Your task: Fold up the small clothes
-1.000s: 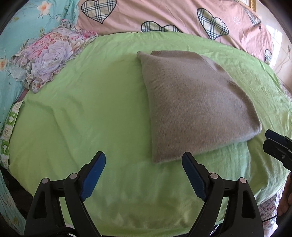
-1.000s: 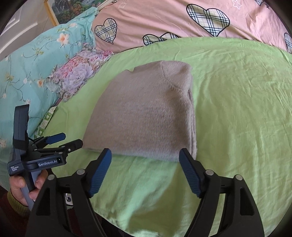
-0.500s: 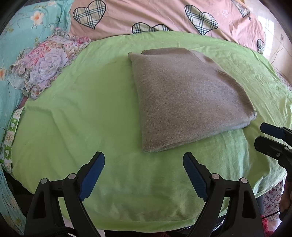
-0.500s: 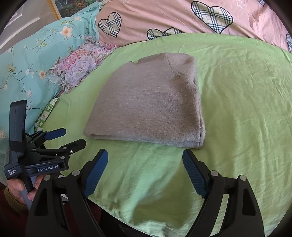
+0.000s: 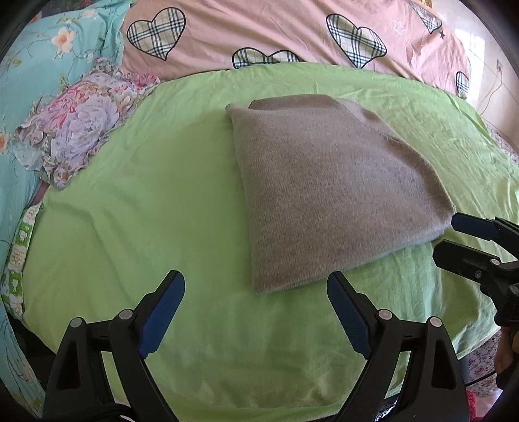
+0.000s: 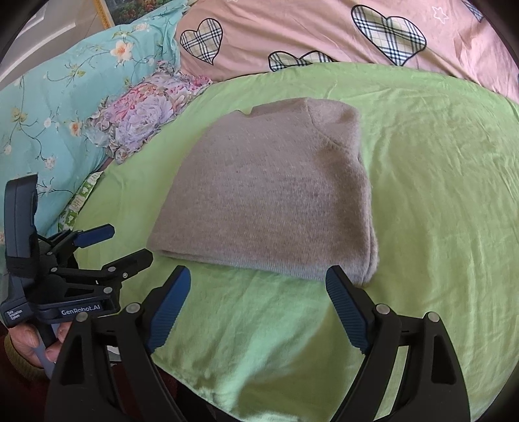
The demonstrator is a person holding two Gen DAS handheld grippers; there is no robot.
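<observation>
A grey knitted sweater (image 5: 324, 188) (image 6: 269, 188) lies folded into a flat rectangle on the green sheet (image 5: 146, 211) (image 6: 438, 194). My left gripper (image 5: 255, 279) hovers open just short of the sweater's near left corner, with nothing between its blue pads. The right gripper (image 6: 258, 272) is open too, in front of the near edge and clear of the cloth. The left wrist view has the right gripper (image 5: 449, 237) at the sweater's near right corner. The right wrist view has the left gripper (image 6: 129, 243) beside the near left corner, held by a hand (image 6: 29, 341).
A ruffled floral pillow (image 5: 78, 130) (image 6: 146, 107) lies left of the sweater. Teal flowered bedding (image 5: 39, 48) is at the far left. A pink quilt with plaid hearts (image 5: 259, 29) runs across the back. The green sheet's near edge (image 6: 201, 383) drops off below the grippers.
The sweater has not moved. Both grippers only sway slightly in place and stay open.
</observation>
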